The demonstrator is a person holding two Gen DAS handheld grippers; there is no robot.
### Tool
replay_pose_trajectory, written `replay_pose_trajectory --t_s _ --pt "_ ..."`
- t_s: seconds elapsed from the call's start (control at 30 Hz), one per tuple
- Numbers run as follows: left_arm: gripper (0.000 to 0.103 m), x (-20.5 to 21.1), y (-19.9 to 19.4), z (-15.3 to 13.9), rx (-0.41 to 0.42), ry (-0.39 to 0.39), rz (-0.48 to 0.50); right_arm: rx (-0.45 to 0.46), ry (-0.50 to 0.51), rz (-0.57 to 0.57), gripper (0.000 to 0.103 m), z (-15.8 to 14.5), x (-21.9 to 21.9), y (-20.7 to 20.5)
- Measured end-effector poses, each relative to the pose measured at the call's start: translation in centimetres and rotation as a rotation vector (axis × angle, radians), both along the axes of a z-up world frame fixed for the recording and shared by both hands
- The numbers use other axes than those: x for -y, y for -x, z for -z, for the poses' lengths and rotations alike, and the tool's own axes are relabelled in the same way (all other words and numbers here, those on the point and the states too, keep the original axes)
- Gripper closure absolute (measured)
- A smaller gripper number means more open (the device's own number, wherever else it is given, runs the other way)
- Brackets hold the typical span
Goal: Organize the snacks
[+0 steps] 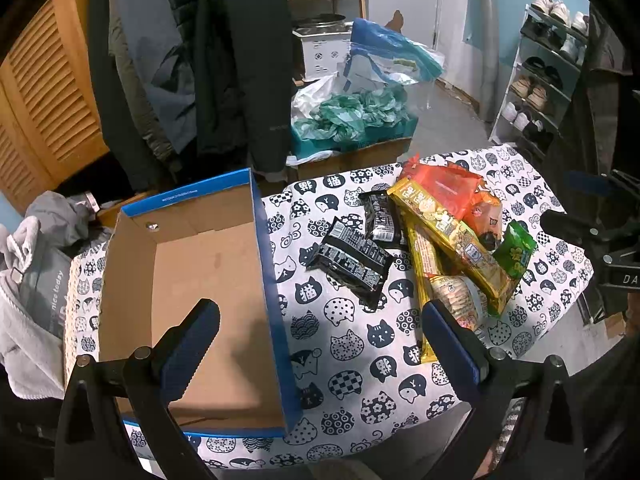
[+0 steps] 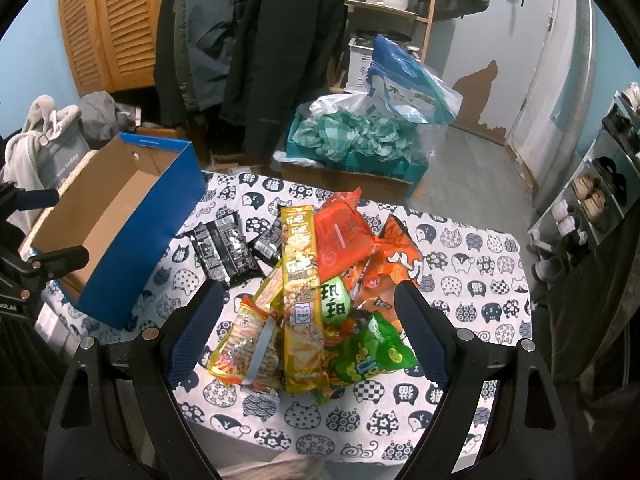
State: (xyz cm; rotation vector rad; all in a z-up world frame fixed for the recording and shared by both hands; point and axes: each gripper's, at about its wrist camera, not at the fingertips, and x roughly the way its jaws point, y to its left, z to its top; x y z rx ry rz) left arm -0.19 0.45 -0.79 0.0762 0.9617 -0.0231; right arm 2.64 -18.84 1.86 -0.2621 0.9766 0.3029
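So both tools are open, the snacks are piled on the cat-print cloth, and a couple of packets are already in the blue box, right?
Not quite: the blue box holds nothing yet, as the left wrist view shows. Both the left tool and right tool are open, and the snacks are piled on the cat-print cloth.

My left gripper (image 1: 320, 332) and my right gripper (image 2: 308, 316) look alike: black angular frames with triangular cut-outs, round silver screws at the joints, and fingers (image 2: 196, 328) faced in dark blue textured pads.

Left gripper (image 1: 320, 320) fingers (image 1: 192, 344) apart above box (image 1: 276, 264); snacks (image 1: 448, 236) beside, probably untouched.
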Motion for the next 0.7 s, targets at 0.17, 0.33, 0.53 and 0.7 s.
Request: replay_pose_trajectory --t_s 0.17,0.33,0.53,0.7 --pt "0.001 -0.04 0.05 0.01 -0.001 0.003 0.0 -0.001 0.001 0.001 0.017 0.04 -0.08 0.05" --pt "0.001 -0.26 0.23 0.21 -0.009 0.007 -0.002 0.001 0.002 0.0 0.017 0.03 0.09 0.0" --pt "0.001 -0.63 -0.03 0.39 -0.015 0.013 -0.018 -0.011 0.003 0.003 0.017 0.31 -0.05 -0.02" --pt "0.001 -0.65 -0.46 0.61 -0.036 0.019 -0.026 -0.003 0.007 0.006 0.017 0.46 0.31 0.09"
